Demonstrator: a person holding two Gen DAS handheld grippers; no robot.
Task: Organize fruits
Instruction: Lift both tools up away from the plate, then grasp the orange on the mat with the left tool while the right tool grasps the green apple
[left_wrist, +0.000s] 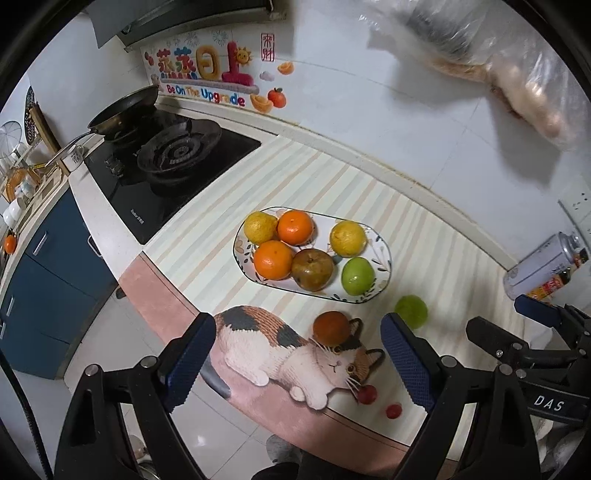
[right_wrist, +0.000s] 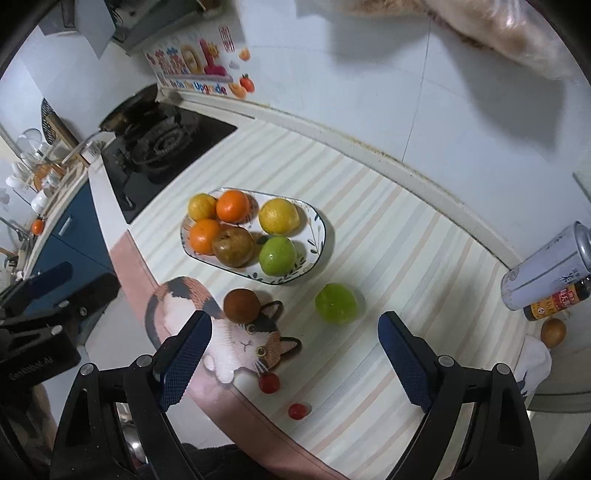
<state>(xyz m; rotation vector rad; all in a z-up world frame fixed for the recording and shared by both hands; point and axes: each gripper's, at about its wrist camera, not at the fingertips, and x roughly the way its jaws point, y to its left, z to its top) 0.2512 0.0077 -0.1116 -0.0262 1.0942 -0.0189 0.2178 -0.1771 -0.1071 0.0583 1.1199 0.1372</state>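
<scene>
Left gripper (left_wrist: 299, 363) with blue ribbed pads: jaws wide, nothing between them. Right gripper (right_wrist: 293, 360): same, wide and empty. "DAS" is printed on the right gripper's body in the left view; the print on the left gripper's body in the right view is too blurred to read.

Loose on the striped mat (right_wrist: 406, 258), near edge: two small red cherry tomatoes (right_wrist: 268, 382) (right_wrist: 297, 411), well apart from the plate. Beyond them a round brown fruit (right_wrist: 242, 305) sits on the mat's printed calico cat (right_wrist: 236, 332), and a round green fruit (right_wrist: 336, 303) lies at 3 o'clock of it.

Oval white ceramic plate with leaf-pattern rim (right_wrist: 320, 229) holds six fruits:
- two orange tangerines (right_wrist: 233, 206) (right_wrist: 204, 236), at 10 and 8 o'clock
- small yellow citrus (right_wrist: 202, 206) at 11, larger yellow citrus (right_wrist: 279, 216) at 1
- brown-green apple (right_wrist: 233, 246) at 6
- green apple-like fruit (right_wrist: 277, 255) at 4

3 o'clock of the scene: a silver can (right_wrist: 546, 273) on its side with a dark bottle with a red-yellow label (right_wrist: 557, 301) touching it; print illegible. A round brown item (right_wrist: 553, 332) beside them is cut by the fisheye edge.

10 o'clock, far: black gas hob (left_wrist: 166, 173) with a dark frying pan (left_wrist: 123, 110). Wall sticker (left_wrist: 207, 77) reads "Be On The Upgrade". At 1 o'clock a clear plastic bag (left_wrist: 517, 74), contents unclear.
</scene>
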